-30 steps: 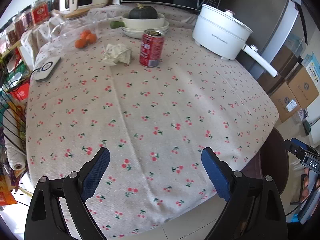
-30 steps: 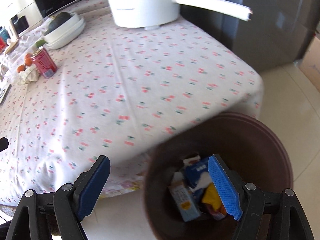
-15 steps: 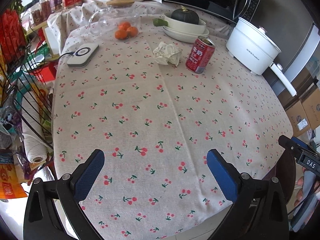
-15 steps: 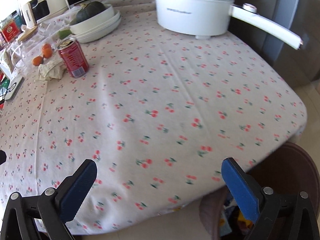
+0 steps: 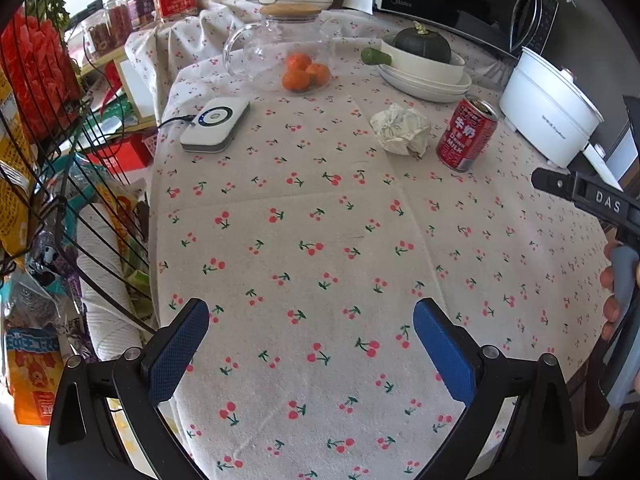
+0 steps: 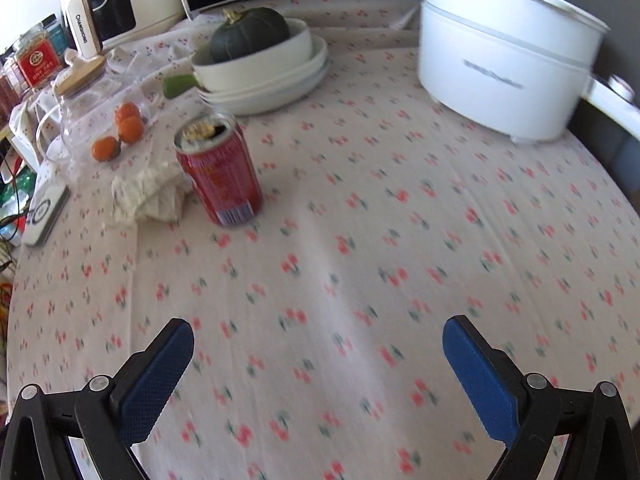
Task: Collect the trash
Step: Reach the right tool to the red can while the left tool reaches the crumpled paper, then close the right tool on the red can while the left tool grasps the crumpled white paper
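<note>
Both claws hang released and empty above the cherry-print tablecloth (image 5: 320,240): the left gripper (image 5: 308,344) and the right gripper (image 6: 316,364) each hold their blue pads wide apart with only cloth between them. The red milk can (image 5: 466,138) stands upright and opened toward the far side of the table, and the crumpled paper wad (image 5: 400,130) lies just beside the can, on its side away from the white electric pot (image 5: 548,120). A stack of white dishes holding a dark green squash (image 5: 422,44) sits beyond the can.
</note>
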Motion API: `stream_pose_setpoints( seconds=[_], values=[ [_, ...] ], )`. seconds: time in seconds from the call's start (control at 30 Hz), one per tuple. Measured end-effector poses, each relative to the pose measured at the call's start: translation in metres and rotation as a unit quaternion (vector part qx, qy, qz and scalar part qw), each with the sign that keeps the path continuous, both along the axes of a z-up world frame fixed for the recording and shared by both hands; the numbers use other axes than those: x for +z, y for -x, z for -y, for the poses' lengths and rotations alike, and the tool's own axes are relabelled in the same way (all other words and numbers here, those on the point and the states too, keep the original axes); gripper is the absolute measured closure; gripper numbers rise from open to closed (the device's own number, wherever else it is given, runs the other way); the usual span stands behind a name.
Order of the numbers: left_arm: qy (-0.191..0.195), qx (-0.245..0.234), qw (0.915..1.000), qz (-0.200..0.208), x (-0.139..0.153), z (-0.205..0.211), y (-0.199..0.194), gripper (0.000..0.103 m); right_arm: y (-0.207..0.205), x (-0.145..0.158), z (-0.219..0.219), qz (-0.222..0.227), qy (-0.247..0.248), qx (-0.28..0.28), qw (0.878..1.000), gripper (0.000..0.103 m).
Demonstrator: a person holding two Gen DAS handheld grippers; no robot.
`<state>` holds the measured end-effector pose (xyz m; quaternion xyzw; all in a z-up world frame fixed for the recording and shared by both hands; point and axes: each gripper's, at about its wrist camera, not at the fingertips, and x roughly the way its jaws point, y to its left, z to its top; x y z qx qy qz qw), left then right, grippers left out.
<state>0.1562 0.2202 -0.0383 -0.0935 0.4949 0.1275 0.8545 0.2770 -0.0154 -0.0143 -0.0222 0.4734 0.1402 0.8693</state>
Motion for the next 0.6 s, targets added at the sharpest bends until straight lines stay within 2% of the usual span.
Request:
stream_pose_setpoints(
  seconds=[0.3,0.4,0.5,0.53,0.57,0.6],
  values=[
    [-0.035,0.019,0.9992,0.0,-0.012,-0.016,-0.023,0.0,-0.054,-0.005,-0.047,0.022,-0.024,0.017,0.999,0.004],
    [-0.033,0.024,0.9991,-0.004,-0.016,-0.017,-0.027,0.0,-0.068,-0.01,-0.059,0.026,-0.029,0.022,0.999,0.012],
    [-0.041,0.023,0.9989,-0.009,-0.02,-0.012,-0.031,0.0,-0.077,-0.013,-0.068,0.032,-0.031,0.031,0.999,0.026],
    [-0.042,0.022,0.9988,-0.01,-0.02,-0.011,-0.032,0.0,-0.079,-0.014,-0.07,0.032,-0.032,0.037,0.998,0.035],
    [-0.043,0.02,0.9988,-0.011,-0.021,-0.009,-0.034,0.0,-0.08,-0.014,-0.073,0.031,-0.033,0.045,0.998,0.048],
    [-0.043,0.019,0.9988,-0.011,-0.021,-0.007,-0.035,0.0,-0.08,-0.014,-0.074,0.033,-0.029,0.049,0.998,0.048]
  ],
)
